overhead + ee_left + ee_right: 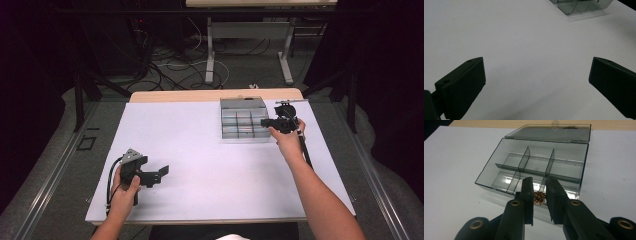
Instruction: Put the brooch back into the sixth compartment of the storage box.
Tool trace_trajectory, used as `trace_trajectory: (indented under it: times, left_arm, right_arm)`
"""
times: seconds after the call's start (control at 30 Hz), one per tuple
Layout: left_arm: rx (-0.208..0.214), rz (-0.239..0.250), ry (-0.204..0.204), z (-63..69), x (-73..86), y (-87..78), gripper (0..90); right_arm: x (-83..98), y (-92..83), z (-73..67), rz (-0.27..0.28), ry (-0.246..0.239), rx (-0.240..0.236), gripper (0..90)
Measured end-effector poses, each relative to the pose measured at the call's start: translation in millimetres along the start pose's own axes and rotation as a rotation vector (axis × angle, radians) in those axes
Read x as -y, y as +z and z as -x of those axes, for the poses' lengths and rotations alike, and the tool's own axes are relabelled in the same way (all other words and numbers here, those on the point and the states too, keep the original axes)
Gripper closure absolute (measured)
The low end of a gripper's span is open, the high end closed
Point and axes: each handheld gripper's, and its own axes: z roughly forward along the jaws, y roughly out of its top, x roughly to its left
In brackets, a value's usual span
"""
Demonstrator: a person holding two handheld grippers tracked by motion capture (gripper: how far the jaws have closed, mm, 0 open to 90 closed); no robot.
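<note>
A clear smoky-grey compartment box (243, 120) stands on the white table with its lid (549, 132) folded back; its corner (584, 6) reaches the top of the left gripper view. My right gripper (265, 122) hovers at the box's right front edge. In the right gripper view its jaws (539, 180) are nearly together, shut on a small gold flower-shaped ornament (539, 197) just above the nearest compartment. My left gripper (162, 172) rests at the near left of the table. Its jaws (537, 60) stand open with nothing between them.
The white sheet (200, 145) covers the table, with a wooden strip (175, 95) showing along the far edge. A cable (305, 150) trails from the right gripper along the forearm. Cables and table legs (210, 55) lie on the floor beyond.
</note>
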Motion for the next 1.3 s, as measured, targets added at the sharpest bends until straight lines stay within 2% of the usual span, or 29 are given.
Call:
trace_trajectory:
  times: [0.77,1.3]
  left_arm:
    - [0.004,-0.006,-0.002,-0.5,-0.1,0.1,1.2]
    - [0.008,-0.002,-0.007,-0.3,-0.2,-0.7,1.2]
  right_arm:
    - [-0.5,22.4,10.9,0.021,0.015,0.050,76.9]
    - [3.2,38.4,19.9,-0.028,0.030,0.078,76.9]
